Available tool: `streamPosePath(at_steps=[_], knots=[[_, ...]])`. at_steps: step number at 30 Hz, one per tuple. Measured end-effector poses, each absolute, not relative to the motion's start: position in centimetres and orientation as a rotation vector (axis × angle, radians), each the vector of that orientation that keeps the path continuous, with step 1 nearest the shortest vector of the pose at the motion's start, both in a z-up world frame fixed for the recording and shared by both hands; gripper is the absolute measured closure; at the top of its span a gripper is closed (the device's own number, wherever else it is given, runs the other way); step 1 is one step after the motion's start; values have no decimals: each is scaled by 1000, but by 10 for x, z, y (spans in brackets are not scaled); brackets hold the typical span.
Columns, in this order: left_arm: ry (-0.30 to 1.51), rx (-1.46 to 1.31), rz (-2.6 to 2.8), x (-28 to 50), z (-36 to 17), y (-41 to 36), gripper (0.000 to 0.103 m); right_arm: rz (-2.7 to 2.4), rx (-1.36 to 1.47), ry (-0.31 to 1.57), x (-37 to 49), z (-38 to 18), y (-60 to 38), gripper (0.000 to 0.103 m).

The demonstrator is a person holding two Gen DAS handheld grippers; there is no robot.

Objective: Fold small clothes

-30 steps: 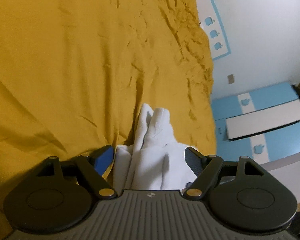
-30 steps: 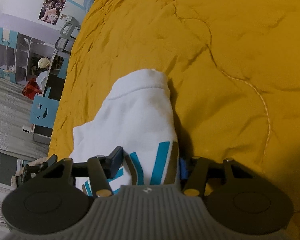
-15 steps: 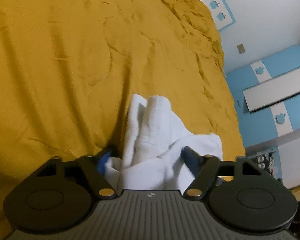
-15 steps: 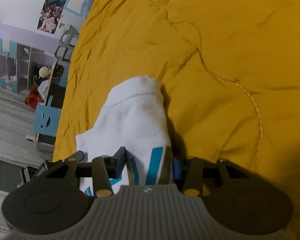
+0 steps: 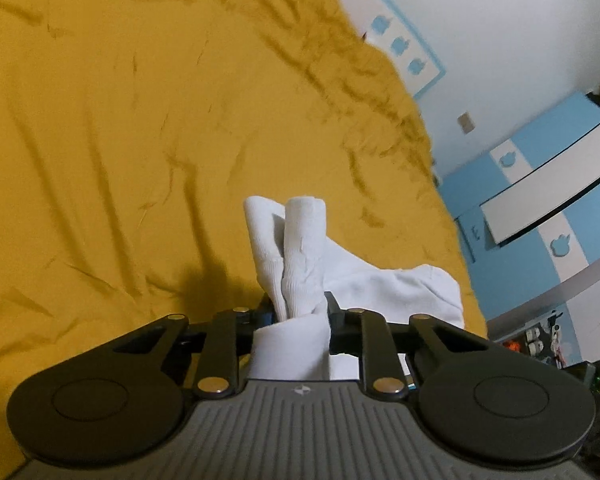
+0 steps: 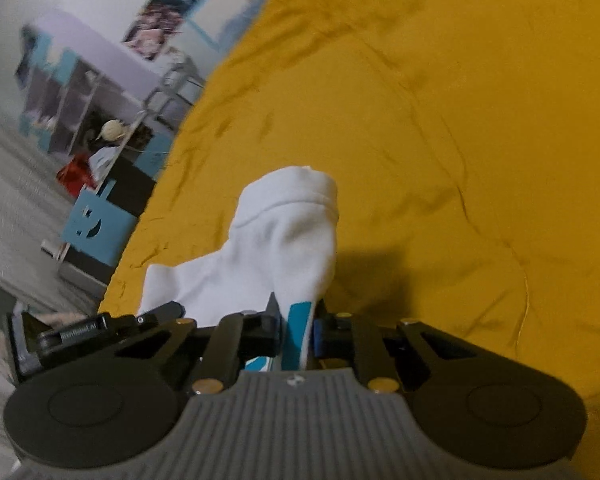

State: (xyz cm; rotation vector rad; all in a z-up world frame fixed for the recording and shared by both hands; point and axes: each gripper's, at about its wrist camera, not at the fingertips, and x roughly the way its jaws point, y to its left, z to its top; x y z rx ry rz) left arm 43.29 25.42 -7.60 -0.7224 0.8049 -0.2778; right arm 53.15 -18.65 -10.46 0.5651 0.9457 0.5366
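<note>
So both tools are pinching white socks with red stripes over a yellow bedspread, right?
Not quite: the stripes are teal, not red. The right wrist view shows them on the white socks at the right tool. Both tools, including the left tool, are closing on the fabric over the yellow bedspread.

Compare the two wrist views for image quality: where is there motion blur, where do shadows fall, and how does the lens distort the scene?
Left wrist view: sharp white socks, a soft shadow on the yellow bedspread left of them, and straight wall lines bowed by the fisheye. Right wrist view: the shelves are smeared by blur, with a dark shadow right of the sock, black corners.
</note>
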Motion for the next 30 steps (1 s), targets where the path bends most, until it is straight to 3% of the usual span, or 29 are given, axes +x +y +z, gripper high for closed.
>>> streamPosePath(at_steps=[19,30], knots=[[466,-568,-359,269,96,200,79,695,475,598,360,70,-240,97],[426,-502,-466,194,130,157,80,770,438,563,250,136,-312,97]])
